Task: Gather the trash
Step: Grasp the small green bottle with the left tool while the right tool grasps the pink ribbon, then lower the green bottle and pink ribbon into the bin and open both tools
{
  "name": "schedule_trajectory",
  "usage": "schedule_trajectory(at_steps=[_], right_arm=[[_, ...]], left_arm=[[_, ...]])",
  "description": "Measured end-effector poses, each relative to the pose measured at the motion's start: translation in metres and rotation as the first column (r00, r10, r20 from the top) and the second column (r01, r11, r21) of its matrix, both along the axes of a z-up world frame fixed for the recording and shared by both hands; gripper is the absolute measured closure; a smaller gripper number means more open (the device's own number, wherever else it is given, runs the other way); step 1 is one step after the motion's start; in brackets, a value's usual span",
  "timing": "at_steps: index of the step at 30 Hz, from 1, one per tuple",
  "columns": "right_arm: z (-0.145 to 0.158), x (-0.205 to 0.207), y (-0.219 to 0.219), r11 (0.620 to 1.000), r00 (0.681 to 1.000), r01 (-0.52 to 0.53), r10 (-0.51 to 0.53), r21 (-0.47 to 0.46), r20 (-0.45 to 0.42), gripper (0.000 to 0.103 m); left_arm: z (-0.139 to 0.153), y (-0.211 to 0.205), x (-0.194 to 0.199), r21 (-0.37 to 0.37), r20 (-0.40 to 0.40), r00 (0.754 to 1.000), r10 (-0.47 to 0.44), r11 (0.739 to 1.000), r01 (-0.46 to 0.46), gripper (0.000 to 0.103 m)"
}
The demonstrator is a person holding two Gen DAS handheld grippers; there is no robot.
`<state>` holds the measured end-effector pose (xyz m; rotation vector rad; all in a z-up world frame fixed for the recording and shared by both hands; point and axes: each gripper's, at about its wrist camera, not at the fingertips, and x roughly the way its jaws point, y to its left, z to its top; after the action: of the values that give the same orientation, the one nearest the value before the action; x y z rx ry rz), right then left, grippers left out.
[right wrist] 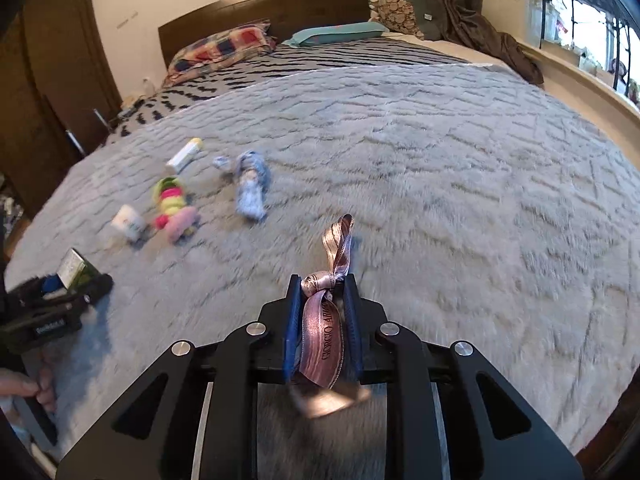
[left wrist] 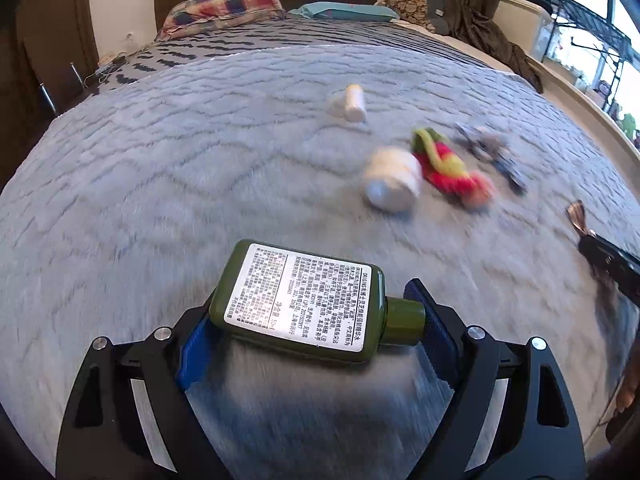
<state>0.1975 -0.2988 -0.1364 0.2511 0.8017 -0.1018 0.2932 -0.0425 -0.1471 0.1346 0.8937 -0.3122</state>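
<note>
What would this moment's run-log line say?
left gripper: shut on green bottle | right gripper: shut on pink ribbon | surface: grey blanket

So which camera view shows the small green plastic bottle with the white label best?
The left wrist view: the small green plastic bottle fills the foreground between the left gripper pads, label sharp. The right wrist view shows only a corner of it, far left.
</note>
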Motion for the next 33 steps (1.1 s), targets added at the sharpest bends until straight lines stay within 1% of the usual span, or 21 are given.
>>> schedule_trajectory(at_steps=[4,9,16,19,21,25,28,33], right_arm=[[0.002,-0.027,0.013,0.999,0.999,-0.05,0.05,0.013,0.013,0.081],[0.001,-0.063,0.035,0.992,0.992,-0.124,0.123,0.011,0.023,0.081],[0.0,-0.117,0.06,0.976,0.976,-0.214,0.212,0.048,0.038,0.081],[-0.003,-0.134,0.065,0.97,0.972,-0.233,0.231,0.066,0.036,0.081],[-0.004,-0.149,0.068,0.967,0.969,-0.245,0.243,0.074,0.039,0.081],[-0.01,-0.171,0.075,0.958,0.962,-0.273,0.272,0.081,0.025,0.081],[-0.023,-0.184,0.08,0.954,0.957,-0.289,0.291,0.082,-0.004,0.081],[-0.055,-0.198,0.087,0.95,0.95,-0.293,0.302,0.109,-0.08,0.081]], left_arm=[[0.0,0.0,-0.041,0.021,0.03,0.999,-0.013,1.0,0.013,0.021],[0.002,0.007,-0.094,-0.009,0.05,0.999,-0.019,1.0,0.02,0.021],[0.006,0.016,-0.166,-0.056,0.079,0.996,-0.033,0.998,0.037,0.021],[0.003,0.022,-0.194,-0.096,0.067,0.997,-0.046,0.994,0.052,0.021],[-0.001,0.025,-0.213,-0.1,0.063,0.997,-0.046,0.994,0.052,0.021],[-0.012,0.031,-0.24,-0.114,0.048,0.998,-0.05,0.992,0.055,0.021],[-0.026,0.032,-0.258,-0.129,0.018,0.998,-0.065,0.989,0.066,0.021],[-0.052,0.029,-0.276,-0.104,-0.033,0.997,-0.075,0.992,0.071,0.021]])
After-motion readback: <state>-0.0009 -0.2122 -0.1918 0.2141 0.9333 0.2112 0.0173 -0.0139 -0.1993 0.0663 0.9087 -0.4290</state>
